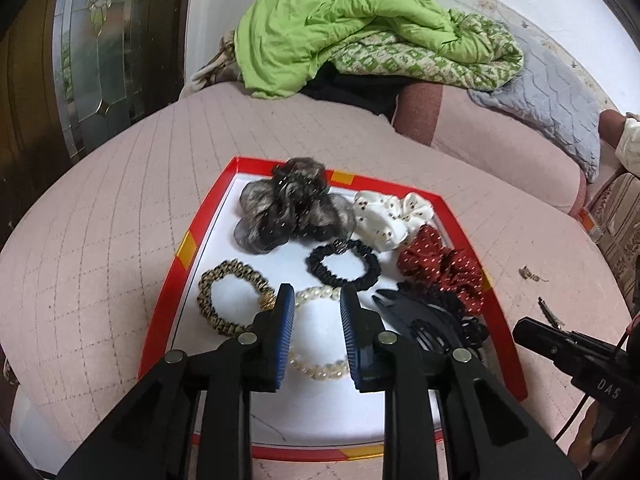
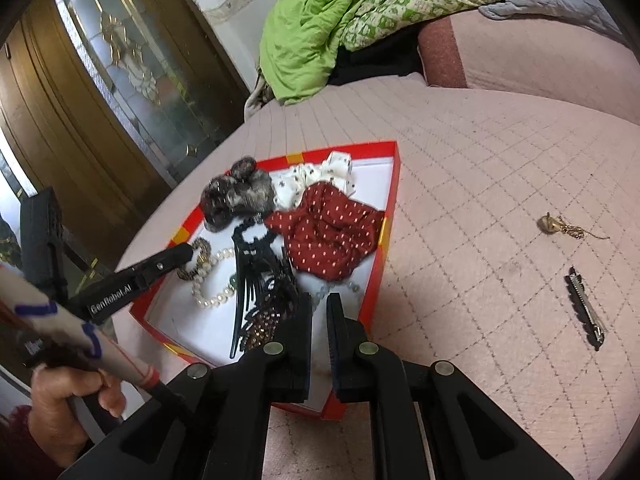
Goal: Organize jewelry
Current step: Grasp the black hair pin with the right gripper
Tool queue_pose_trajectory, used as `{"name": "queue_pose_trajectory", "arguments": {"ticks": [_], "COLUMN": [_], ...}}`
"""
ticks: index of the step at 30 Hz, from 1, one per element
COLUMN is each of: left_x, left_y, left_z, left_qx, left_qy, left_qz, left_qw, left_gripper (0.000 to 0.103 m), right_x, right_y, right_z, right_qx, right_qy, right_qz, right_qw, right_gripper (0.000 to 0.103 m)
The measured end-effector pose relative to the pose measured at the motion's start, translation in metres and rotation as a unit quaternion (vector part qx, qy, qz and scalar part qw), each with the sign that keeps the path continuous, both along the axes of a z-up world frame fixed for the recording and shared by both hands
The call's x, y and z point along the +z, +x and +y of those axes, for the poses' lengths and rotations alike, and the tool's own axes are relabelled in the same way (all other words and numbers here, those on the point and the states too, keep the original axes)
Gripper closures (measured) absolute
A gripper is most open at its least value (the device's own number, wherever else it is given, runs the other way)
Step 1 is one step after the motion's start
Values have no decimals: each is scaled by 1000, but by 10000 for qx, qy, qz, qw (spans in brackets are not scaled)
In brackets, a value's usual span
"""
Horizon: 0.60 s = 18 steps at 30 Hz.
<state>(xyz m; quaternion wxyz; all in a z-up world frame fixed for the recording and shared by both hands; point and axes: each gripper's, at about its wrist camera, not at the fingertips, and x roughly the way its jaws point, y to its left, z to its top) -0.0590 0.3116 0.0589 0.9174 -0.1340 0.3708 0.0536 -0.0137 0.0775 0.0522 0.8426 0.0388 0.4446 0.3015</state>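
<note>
In the left wrist view, the left gripper (image 1: pixel 317 294) sits at lower centre with its blue-padded jaws parted and nothing between them, poised over a pearl bracelet (image 1: pixel 318 368) that lies on the white floor of a red-rimmed box lid (image 1: pixel 160 312). Left of the pearls is a leopard-print scrunchie (image 1: pixel 212 292); above them a black scrunchie (image 1: pixel 343 265); at the top of the tray a grey organza scrunchie (image 1: pixel 294 208), with a white dotted scrunchie (image 1: pixel 394 214) and a red dotted scrunchie (image 1: pixel 444 266) to its right. A black hair claw (image 1: pixel 416 316) lies at the tray's right side, just beside the gripper. The tray rests on a pink quilted bedspread (image 1: pixel 100 248), and a green comforter (image 1: pixel 328 20) is heaped at the top of the frame. In the right wrist view, the right gripper (image 2: pixel 319 300) at lower centre has its black jaws slightly apart, gripping nothing, over the tray's near right corner. On the bedspread at the right of the frame, well apart from the tray, lie a gold pendant necklace (image 2: pixel 560 227) and a metal hair clip (image 2: pixel 586 308)
</note>
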Motion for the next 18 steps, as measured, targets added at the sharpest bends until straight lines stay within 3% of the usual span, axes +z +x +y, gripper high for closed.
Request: {"name": "queue_pose_trajectory", "arguments": {"ticks": [7,15,18], "left_x": [2,4,4], "left_y": [2,4,5], "left_z": [-9,-32,-41], "left_qx": [-85,-361,-493], "left_qy": [72,173,216], "left_qz": [-67,-102,-124], "left_qw": [9999,9991,9985], "left_gripper": [80,80,80], "right_x": [17,31,30], "right_y": [7,38,49], "right_z": [-21,-95,-127], "right_qx": [-251,-1323,-1750], "right_qy": [149,369,166], "right_qz": [-190,-57,68], "right_qw": [9994,9905,9844], "right_gripper": [90,89,81]}}
